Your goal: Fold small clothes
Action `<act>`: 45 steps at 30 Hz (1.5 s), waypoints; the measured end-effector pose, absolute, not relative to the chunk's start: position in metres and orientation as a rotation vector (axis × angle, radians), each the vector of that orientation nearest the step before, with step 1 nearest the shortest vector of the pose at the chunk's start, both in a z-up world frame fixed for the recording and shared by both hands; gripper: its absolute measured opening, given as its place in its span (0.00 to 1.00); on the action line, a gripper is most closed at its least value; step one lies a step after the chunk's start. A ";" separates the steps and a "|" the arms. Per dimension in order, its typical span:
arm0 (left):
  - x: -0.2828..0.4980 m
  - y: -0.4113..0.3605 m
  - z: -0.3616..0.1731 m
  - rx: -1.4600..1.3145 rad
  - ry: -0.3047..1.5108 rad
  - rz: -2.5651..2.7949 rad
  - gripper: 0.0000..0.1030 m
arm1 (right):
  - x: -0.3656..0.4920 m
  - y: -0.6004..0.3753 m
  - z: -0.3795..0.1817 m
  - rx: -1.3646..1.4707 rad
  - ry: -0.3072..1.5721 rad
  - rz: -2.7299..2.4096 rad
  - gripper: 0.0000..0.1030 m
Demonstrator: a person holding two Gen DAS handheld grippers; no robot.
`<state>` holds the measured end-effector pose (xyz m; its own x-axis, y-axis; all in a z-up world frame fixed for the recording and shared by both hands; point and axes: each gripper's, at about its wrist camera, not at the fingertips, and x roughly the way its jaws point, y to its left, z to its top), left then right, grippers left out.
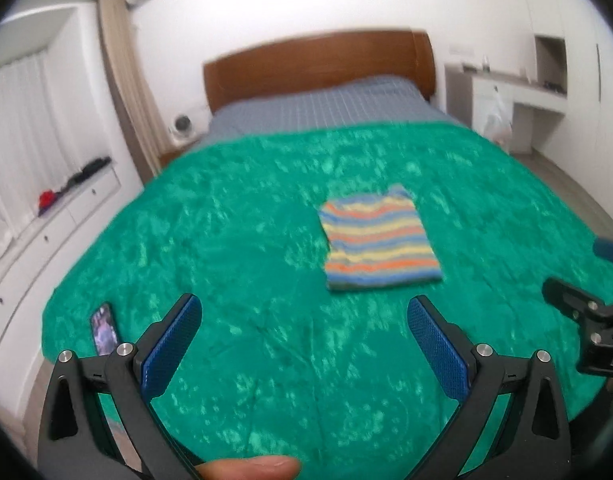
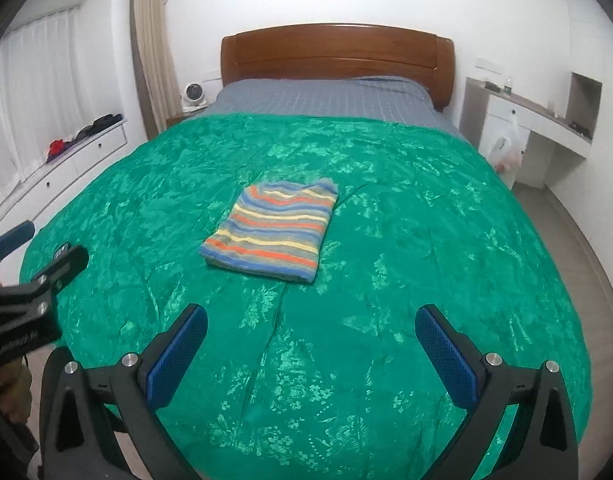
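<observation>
1. My left gripper (image 1: 304,316): fingers spread wide, blue pads facing each other, nothing between them. It hangs over the near part of the green bedspread (image 1: 234,240), no contact w/ fabric. A fingertip (image 1: 250,468) of my hand shows at the bottom edge of the left wrist view.

2. My right gripper (image 2: 311,326): fingers likewise wide apart, empty, above the near part of the bedspread.

3. Striped shirt (image 2: 272,230): folded into a compact rectangle, lying flat on the bedspread approx. mid-bed, well apart from both grippers. Stripes are blue, orange, yellow and grey. In the left wrist view it sits ahead and to the right; in the right wrist view, ahead and slightly left, i.e. between the two grippers' lines of sight.

4. Phone (image 1: 104,330): lies near the left edge of the bedspread, beside my left gripper's left finger (image 1: 174,344).

5. Background: wooden headboard (image 2: 338,52) at the far end, grey sheet (image 2: 326,100) beyond the bedspread, white drawer unit (image 2: 74,160) along the left wall, plastic bag (image 2: 508,148) hanging at right. Left wrist view is blurred.
</observation>
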<state>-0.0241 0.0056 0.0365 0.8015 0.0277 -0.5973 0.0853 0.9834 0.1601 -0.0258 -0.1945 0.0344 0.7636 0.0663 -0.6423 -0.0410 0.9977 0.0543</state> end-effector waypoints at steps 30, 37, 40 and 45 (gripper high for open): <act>-0.023 -0.010 0.043 0.128 0.721 -0.072 1.00 | -0.026 -0.182 0.056 -0.049 0.752 0.007 1.00; -0.023 -0.006 0.048 0.109 0.716 -0.056 1.00 | -0.030 -0.184 0.062 -0.022 0.757 0.029 1.00; -0.023 -0.007 0.049 0.119 0.707 -0.061 1.00 | -0.030 -0.182 0.062 -0.035 0.756 0.028 1.00; -0.024 -0.008 0.048 0.122 0.699 -0.064 1.00 | -0.030 -0.184 0.059 -0.034 0.763 0.016 1.00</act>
